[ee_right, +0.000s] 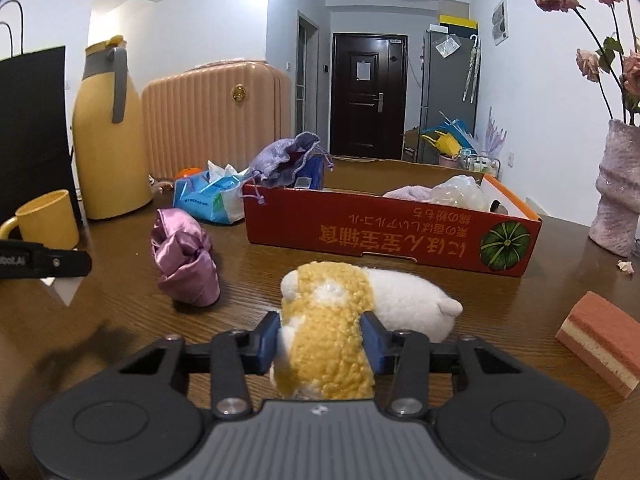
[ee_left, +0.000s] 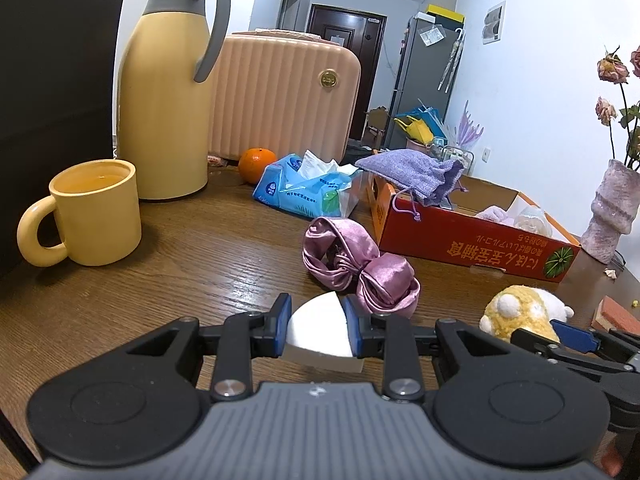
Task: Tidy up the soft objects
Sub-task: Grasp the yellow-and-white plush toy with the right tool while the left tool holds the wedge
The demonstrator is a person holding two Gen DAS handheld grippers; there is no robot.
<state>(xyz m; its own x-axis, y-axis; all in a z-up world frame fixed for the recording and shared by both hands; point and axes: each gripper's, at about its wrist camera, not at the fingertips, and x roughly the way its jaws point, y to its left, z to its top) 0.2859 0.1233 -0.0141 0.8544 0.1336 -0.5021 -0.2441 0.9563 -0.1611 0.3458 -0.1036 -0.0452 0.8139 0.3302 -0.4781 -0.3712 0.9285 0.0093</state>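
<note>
Bare table (ee_right: 120, 360) left of pink scrunchie (ee_right: 186, 258)

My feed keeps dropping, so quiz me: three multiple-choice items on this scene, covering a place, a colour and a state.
1. Where is the purple drawstring pouch?
A. on the red box's rim
B. inside the mug
C. under the sponge

2. What colour is the mug?
A. green
B. yellow
C. black

3. What is between the right gripper jaws?
A. nothing
B. the satin scrunchie
C. the plush toy

Key: 1 A, it drapes over the box corner; 2 B, it matches the flask; 3 C, both jaws press the plush toy.
</note>
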